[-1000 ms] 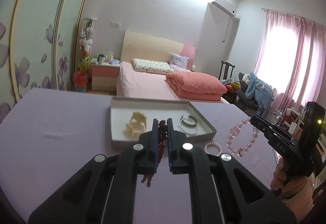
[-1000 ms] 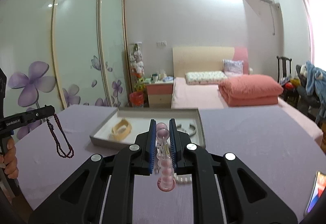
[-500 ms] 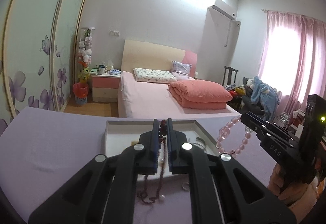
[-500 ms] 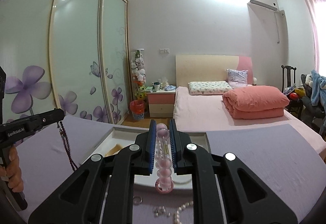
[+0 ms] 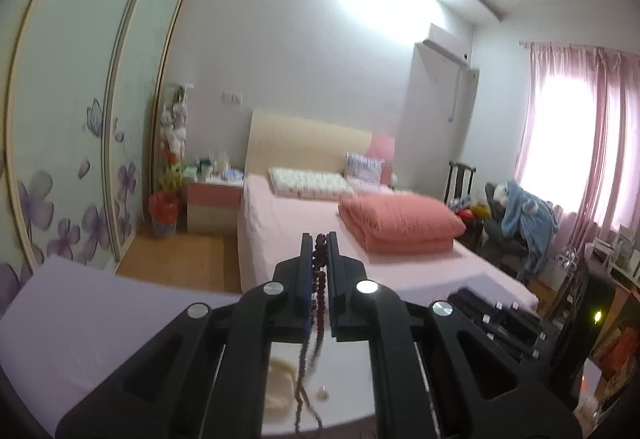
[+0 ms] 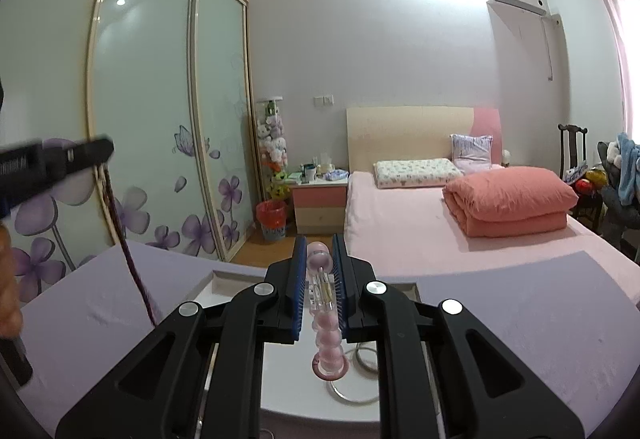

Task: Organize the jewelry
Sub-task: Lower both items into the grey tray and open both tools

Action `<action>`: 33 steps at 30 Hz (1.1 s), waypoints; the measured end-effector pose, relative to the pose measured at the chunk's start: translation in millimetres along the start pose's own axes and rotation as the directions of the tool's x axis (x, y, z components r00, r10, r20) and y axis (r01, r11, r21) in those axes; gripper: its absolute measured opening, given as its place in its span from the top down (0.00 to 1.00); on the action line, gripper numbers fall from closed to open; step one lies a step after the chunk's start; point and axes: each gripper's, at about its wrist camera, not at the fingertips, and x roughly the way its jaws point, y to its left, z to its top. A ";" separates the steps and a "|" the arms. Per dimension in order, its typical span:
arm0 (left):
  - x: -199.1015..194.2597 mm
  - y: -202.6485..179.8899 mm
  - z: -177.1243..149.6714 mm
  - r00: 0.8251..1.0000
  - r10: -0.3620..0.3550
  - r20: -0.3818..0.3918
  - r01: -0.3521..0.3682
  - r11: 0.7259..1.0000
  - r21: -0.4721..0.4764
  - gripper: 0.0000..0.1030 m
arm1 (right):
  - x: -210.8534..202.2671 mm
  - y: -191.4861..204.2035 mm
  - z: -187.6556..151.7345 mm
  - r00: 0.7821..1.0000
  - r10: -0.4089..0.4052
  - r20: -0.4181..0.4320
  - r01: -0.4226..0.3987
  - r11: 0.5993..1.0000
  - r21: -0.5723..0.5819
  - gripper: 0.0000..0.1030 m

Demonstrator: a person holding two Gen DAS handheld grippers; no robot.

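Note:
My left gripper point(image 5: 319, 239) is shut on a dark red bead necklace point(image 5: 318, 279), whose strand dangles over the white tray point(image 5: 352, 379). Under it in the tray lies a cream bangle point(image 5: 280, 383). In the right wrist view my right gripper point(image 6: 319, 243) is shut on a pink bead bracelet point(image 6: 329, 339) that hangs above the tray point(image 6: 224, 281), near two silver bangles point(image 6: 366, 361). The left gripper point(image 6: 100, 151) shows there at the left, blurred, with the necklace point(image 6: 120, 235) hanging from it. The right gripper point(image 5: 496, 313) appears as a dark blur at the right of the left wrist view.
The tray sits on a table covered with lilac cloth point(image 6: 520, 319). A hand point(image 6: 8, 279) shows at the left edge. Beyond the table's far edge are a pink bed point(image 6: 400, 223), a bedside cabinet point(image 6: 318, 203) and sliding wardrobe doors point(image 6: 160, 119).
Both grippers have moved forward and up with their jewelry, so the tray now lies right beneath them. The necklace and the pink bracelet stay gripped.

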 end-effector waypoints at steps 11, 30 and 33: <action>52.9 17.7 -37.3 0.989 0.043 -0.145 -0.045 0.999 -0.016 0.92 | 27.7 4.3 -13.6 0.998 0.013 -0.064 -0.012 1.000 0.014 0.86; 97.6 45.2 -76.5 0.969 0.087 -0.231 -0.099 0.994 -0.040 0.69 | 59.2 0.0 -36.9 0.984 0.021 -0.177 -0.013 0.999 0.048 0.86; 100.9 48.8 -79.6 0.967 0.089 -0.239 -0.102 0.994 -0.043 0.69 | 61.9 0.6 -39.2 0.982 0.020 -0.188 -0.011 0.999 0.050 0.86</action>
